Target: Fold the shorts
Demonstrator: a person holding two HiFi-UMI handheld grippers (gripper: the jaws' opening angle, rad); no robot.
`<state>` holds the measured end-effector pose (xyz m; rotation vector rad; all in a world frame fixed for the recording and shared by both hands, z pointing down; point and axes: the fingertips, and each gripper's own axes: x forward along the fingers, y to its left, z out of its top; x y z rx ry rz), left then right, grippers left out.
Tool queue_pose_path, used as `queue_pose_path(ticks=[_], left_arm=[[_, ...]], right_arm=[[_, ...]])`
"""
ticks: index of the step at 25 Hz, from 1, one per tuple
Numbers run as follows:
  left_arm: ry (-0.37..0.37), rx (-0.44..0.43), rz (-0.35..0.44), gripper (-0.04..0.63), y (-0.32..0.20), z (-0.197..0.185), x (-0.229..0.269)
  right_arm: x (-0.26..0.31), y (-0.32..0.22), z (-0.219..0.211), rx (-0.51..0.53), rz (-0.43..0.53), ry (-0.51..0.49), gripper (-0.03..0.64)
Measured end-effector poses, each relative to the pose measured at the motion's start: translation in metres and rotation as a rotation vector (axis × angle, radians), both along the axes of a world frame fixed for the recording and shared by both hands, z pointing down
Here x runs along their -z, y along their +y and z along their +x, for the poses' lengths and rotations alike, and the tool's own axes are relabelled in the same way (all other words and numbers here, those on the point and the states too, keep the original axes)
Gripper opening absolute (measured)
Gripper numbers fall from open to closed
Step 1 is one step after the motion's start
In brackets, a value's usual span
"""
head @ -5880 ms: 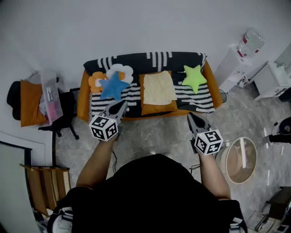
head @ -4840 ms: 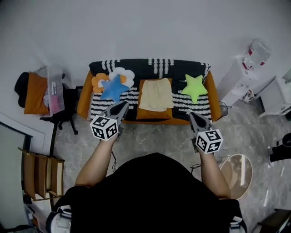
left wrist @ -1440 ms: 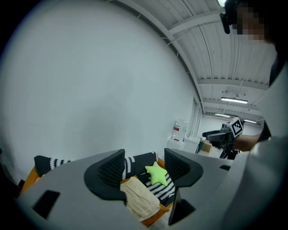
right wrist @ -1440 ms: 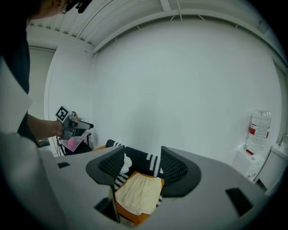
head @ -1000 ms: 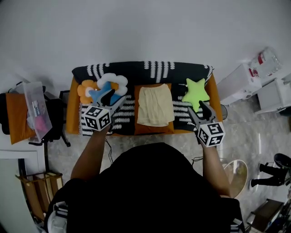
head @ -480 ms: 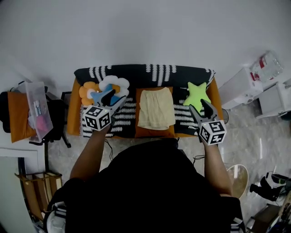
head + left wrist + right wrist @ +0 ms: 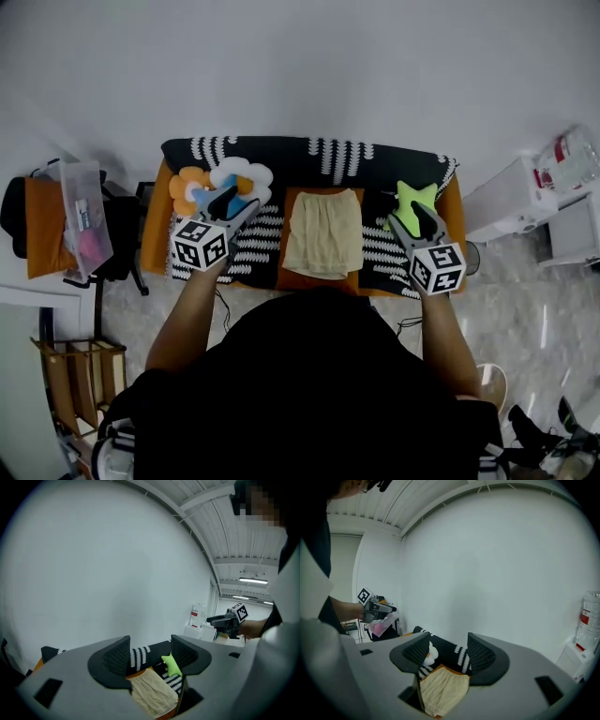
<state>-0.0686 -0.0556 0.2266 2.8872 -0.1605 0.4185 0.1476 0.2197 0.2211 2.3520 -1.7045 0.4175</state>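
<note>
Pale yellow shorts [image 7: 323, 231] lie flat on an orange cushion [image 7: 319, 280] in the middle of a sofa [image 7: 309, 155] draped with a black-and-white blanket. They also show in the left gripper view [image 7: 150, 695] and the right gripper view [image 7: 440, 691]. My left gripper [image 7: 228, 200] hovers open over the sofa's left part, clear of the shorts, near the flower and star cushions. My right gripper [image 7: 412, 212] hovers open over the sofa's right part, in front of the green star cushion [image 7: 410, 197]. Nothing sits between either pair of jaws.
A blue star cushion [image 7: 208, 194] and a white-orange flower cushion [image 7: 242, 173] lie on the sofa's left. A chair with an orange bag [image 7: 47, 230] and a clear box stands left of it. A white cabinet [image 7: 514, 195] with a water bottle [image 7: 572, 155] stands to the right.
Both grippers have come closer to the sofa, the right one more, now in front of the green star. The view has closed in on the sofa. The shorts lie as before.
</note>
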Motion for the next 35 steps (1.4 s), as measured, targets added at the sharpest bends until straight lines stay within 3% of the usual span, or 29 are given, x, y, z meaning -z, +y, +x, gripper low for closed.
queue_pose_path(ticks=[15,30,35], left_arm=[[-0.052,0.226,-0.044,0.293,-0.001,0.084,-0.011],[-0.09,0.481,-0.088,0.293,0.012,0.111,-0.038],[-0.13,0.594,-0.1,0.293,0.033,0.098,-0.055]], right_arm=[[-0.014,-0.063,0.144,0.214,-0.018,-0.067,0.264],[-0.044,-0.137,0.227,0.479,-0.048,-0.092,0.267],[-0.076,-0.159,0.238,0.58,-0.072,-0.115,0.267]])
